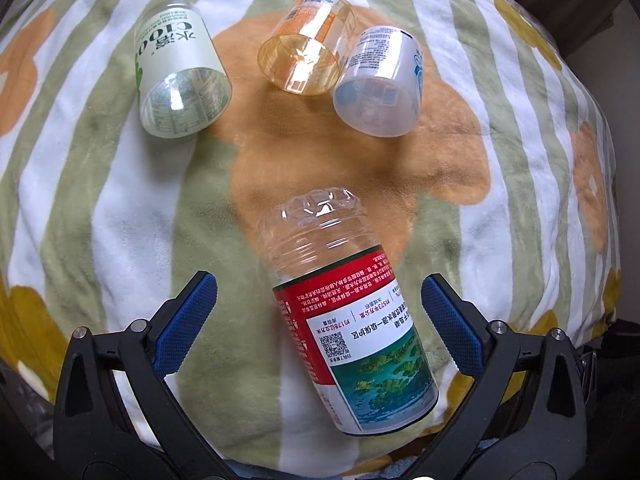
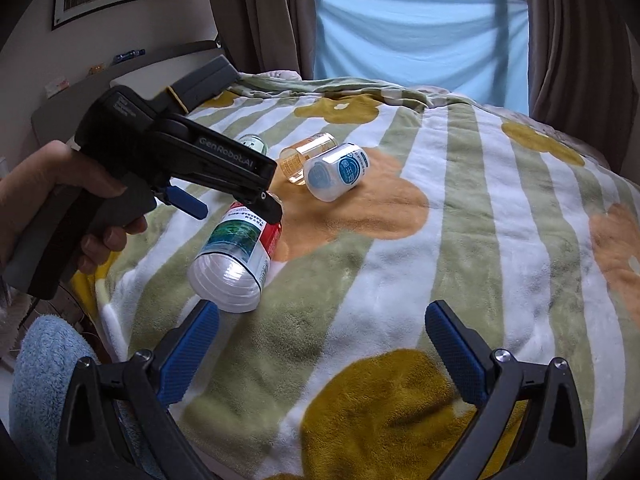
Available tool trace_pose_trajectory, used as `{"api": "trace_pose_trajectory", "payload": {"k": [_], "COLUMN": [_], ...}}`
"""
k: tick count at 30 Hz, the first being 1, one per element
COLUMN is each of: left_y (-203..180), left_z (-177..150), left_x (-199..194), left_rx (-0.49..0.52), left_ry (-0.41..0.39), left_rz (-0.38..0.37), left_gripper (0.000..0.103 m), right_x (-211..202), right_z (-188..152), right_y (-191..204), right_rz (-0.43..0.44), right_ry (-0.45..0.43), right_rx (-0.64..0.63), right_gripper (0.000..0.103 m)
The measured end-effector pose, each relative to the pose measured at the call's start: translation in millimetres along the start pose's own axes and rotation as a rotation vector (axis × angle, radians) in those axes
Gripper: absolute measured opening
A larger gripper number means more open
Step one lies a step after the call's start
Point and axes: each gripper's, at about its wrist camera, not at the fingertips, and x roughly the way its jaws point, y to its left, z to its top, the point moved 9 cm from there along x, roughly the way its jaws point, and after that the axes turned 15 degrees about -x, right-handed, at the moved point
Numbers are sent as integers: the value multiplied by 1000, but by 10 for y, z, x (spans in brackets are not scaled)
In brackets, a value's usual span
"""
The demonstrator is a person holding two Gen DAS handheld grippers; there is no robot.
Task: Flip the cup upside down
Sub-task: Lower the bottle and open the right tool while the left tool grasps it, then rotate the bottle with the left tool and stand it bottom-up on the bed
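Several cut-bottle cups lie on their sides on a striped flower blanket. The nearest, a clear cup with a red, white and landscape label, lies between the open jaws of my left gripper, not touched by either pad. It also shows in the right wrist view, under the left gripper. Farther off lie a green-white cup, an amber cup and a white-blue cup. My right gripper is open and empty above the blanket, to the right of the red-label cup.
The bed's left edge drops off near a blue towel. A grey headboard shelf stands at the back left. Curtains and a blue sheet hang behind the bed. The amber and white-blue cups touch each other.
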Motion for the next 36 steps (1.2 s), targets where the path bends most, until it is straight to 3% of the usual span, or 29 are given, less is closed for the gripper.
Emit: {"api": "trace_pose_trajectory", "payload": {"k": [2, 8, 17, 22, 26, 33, 36], "left_y": [-3, -62, -76, -4, -64, -238, -294], "left_z": [5, 5, 52, 140, 275, 593, 600], "left_x": [72, 227, 249, 127, -85, -580, -617], "left_rx": [-14, -15, -42, -56, -16, 116, 174], "left_ry": [18, 68, 97, 48, -77, -539, -663], "left_rz": [-6, -24, -52, -56, -79, -110, -108], "left_gripper": [98, 72, 68, 68, 68, 68, 68], "right_x": [26, -17, -76, -72, -82, -81, -53], "right_z": [-11, 17, 41, 29, 25, 39, 18], "right_y": [-19, -48, -96, -122, -129, -116, -124], "right_rz": [10, -9, -24, -9, 0, 5, 10], "right_ry": [-2, -22, -41, -44, -47, -55, -47], "right_rx": [15, 1, 2, 29, 47, 56, 64], "right_gripper": [103, 103, 103, 103, 103, 103, 103]}}
